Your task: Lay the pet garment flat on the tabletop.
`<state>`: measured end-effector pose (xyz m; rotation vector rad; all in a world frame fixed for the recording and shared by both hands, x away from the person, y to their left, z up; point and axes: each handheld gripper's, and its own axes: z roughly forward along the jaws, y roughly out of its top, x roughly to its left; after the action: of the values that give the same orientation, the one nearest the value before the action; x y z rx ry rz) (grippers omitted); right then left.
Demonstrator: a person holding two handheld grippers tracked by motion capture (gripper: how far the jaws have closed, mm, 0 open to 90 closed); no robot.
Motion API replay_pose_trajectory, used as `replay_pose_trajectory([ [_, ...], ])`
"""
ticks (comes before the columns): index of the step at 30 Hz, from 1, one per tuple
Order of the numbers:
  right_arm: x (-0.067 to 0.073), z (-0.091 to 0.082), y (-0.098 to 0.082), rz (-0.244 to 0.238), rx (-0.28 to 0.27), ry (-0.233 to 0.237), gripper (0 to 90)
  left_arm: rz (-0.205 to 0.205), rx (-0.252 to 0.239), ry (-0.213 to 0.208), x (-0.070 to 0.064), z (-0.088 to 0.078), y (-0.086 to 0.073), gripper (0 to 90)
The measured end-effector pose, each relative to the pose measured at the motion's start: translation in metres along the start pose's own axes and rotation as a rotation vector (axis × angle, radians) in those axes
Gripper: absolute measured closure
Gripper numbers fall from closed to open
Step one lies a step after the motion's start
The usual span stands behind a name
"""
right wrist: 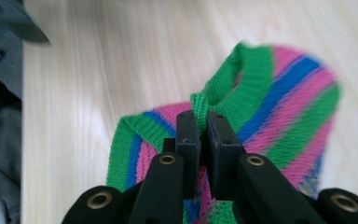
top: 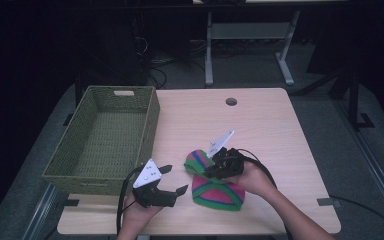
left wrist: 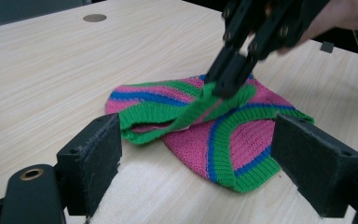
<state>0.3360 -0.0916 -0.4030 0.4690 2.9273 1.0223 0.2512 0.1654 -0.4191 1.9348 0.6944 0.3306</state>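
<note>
High view, L to R: woven green basket [top: 105,140] sat at left-centre of frame, on the left part of the wooden table [top: 270,120], w/ nothing visible inside. Just below its near right corner, at bottom left-centre, the left gripper [top: 174,181] was held in the person's left hand [top: 137,212], jaws spread wide apart w/ nothing between them, tips pointing right toward the knit piece. A striped knit garment [top: 218,194] in pink, green & blue lay at bottom centre of frame, near the table's front edge; its upper-left portion was lifted & folded over. The right gripper [top: 206,170] sat at that lifted part, jaws closed on the fabric, held by the right hand [top: 252,180] coming in from lower right. Small round hole [top: 231,102] in the tabletop at upper centre.

Left gripper view: own two black jaws rose at lower left & lower right of frame, well apart, nothing held. Garment [left wrist: 223,140] lay across mid-frame between & beyond them, resting on the table. Right gripper [left wrist: 228,86] came down from the upper right, pinching a green ribbed edge & holding it raised off the rest of the cloth.

Right gripper view: own jaws at bottom centre pressed together on a green rib of the garment [right wrist: 279,107], which spread toward the upper right, somewhat blurred. Bare tabletop took up the left & top.
</note>
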Motion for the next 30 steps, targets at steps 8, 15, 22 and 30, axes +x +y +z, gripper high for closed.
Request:
replay_pose_trajectory([
  [8,-0.007,-0.029,0.001,0.019,-0.042,-0.019,84.1,0.004,0.031,-0.001,0.004,0.005,0.0,16.5],
  [15,-0.012,-0.052,0.003,0.013,-0.069,-0.028,84.2,0.019,0.036,-0.004,0.007,0.014,0.005,16.4],
  [22,-0.014,-0.073,0.005,-0.001,-0.093,-0.024,84.1,0.007,0.031,-0.001,0.012,0.024,0.007,16.4],
  [30,-0.015,-0.092,0.003,-0.028,-0.114,-0.014,84.1,0.012,0.037,0.001,0.014,0.038,0.009,16.4],
])
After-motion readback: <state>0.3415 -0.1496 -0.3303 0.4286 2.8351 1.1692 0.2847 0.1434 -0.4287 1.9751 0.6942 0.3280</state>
